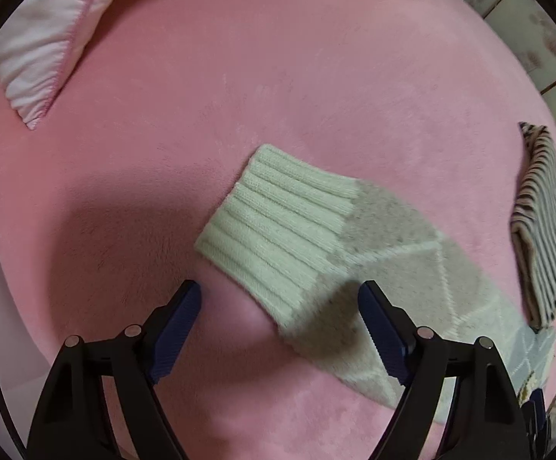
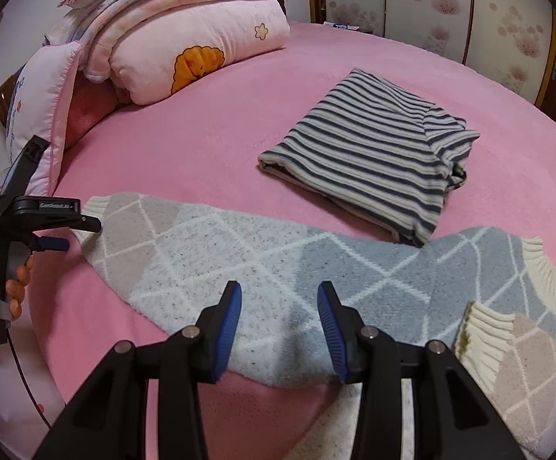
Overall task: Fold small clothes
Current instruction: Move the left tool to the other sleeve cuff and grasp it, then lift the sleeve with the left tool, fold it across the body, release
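Both tools hang open over a diamond-knit sweater [image 2: 262, 253] on a pink bed [image 2: 209, 122]. The left tool [image 1: 279, 329] straddles its cuff [image 1: 274, 226]; the right tool [image 2: 279, 329] hovers mid-sleeve. A folded striped top [image 2: 369, 145] lies beyond.

Your left hand-held gripper [image 1: 279, 308] has jaws spread, nothing between them; bare pink bed [image 1: 239, 88] runs ahead and to its left, open as far as the white pillow [image 1: 44, 57] at far left. The ribbed sleeve cuff [image 1: 274, 226] lies just ahead, slightly right. Your right hand-held gripper [image 2: 279, 306], jaws apart, hangs over the diamond-pattern sweater [image 2: 239, 253], which spans its whole front. Beyond it, ahead-right, the striped folded garment [image 2: 366, 149] blocks the way, touching the sweater's far edge. Open bed lies ahead-left up to the stacked quilts [image 2: 186, 34].
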